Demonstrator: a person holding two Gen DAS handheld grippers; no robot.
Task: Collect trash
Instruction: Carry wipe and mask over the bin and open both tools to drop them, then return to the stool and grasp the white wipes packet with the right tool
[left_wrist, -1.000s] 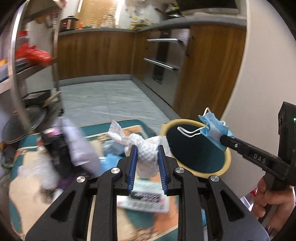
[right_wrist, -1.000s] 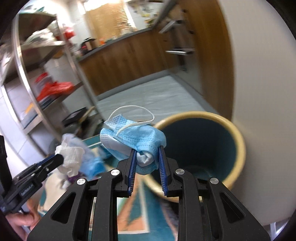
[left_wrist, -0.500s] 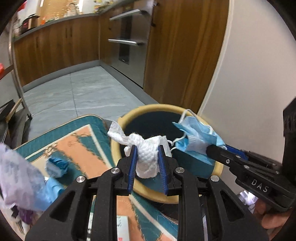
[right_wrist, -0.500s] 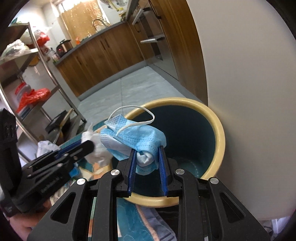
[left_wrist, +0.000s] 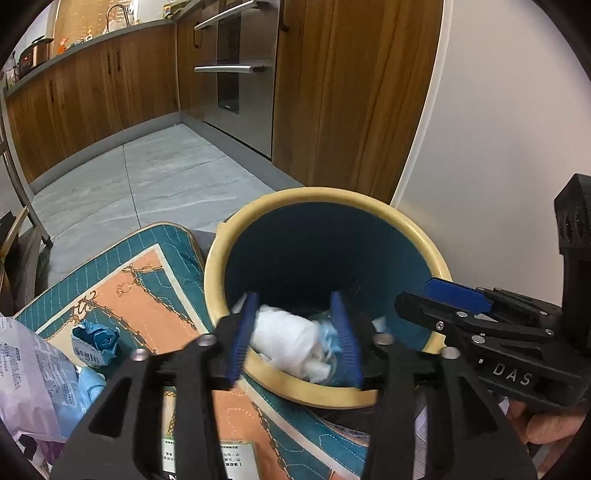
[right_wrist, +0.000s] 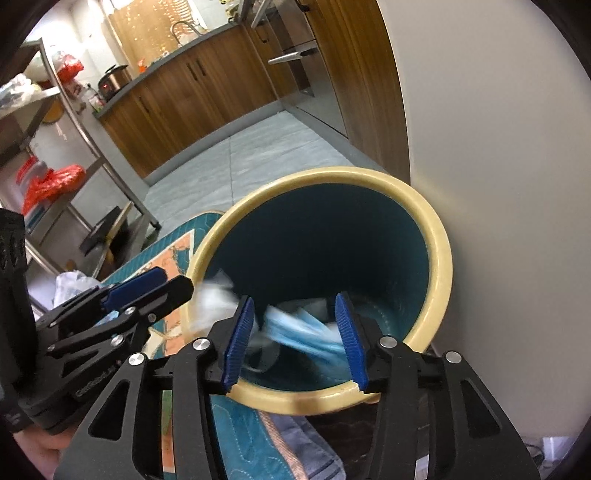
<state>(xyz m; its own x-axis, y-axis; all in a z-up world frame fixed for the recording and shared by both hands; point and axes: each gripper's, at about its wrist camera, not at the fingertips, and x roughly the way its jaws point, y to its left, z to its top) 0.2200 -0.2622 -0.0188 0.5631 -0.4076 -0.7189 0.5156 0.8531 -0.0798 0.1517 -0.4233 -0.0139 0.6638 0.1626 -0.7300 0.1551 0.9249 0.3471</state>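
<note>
My left hand-held gripper is spread wide over the near rim of the bin, gripping nothing; the white tissue wad sits between its blue pads, blurred, inside the bin's mouth. My right hand-held gripper is likewise spread apart at the bin, and the blue face mask shows as a blurred streak between its pads, down in the teal interior. At about 9 o'clock from the bin a crumpled blue wrapper lies on the patterned mat. Beyond, grey floor tiles run to wooden cabinets.
</note>
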